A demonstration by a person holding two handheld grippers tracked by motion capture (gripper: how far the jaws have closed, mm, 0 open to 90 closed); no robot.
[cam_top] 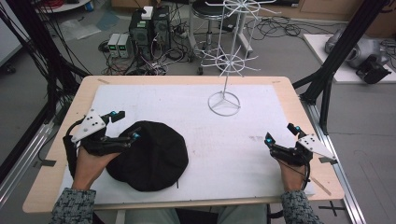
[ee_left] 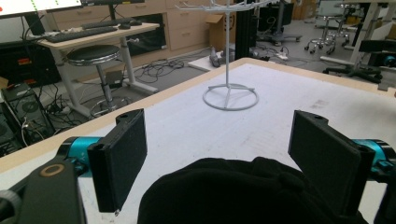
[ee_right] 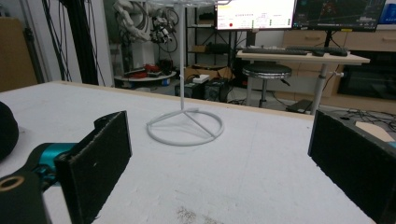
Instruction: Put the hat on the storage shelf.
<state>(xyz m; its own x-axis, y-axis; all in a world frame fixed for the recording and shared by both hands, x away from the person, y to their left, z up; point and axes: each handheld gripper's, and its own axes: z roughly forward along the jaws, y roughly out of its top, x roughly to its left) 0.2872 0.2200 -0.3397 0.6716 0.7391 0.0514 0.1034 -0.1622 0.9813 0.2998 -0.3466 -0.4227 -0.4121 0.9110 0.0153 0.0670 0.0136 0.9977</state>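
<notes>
On the counter, a white sheet covers most of the wooden top. Black cap lies flat on the sheet at about 7 o'clock from counter centre, near the front edge. White wire rack stand stands upright at about 1 o'clock, ring base on the sheet, spoked tiers above it, well apart from the cap.

Left claw at 9 o'clock, held in the person's left hand, jaws spread wide. In the left gripper view the cap bulges up between the two black pads, near them; contact cannot be told. Stand base sits beyond, straight ahead.

Right claw at 4 o'clock near the counter's right edge, in the right hand, jaws wide, nothing between them. Right gripper view: bare sheet between the pads, stand base ahead, cap edge at far left.

Floor behind the counter: computer towers, cables, a black stool.
</notes>
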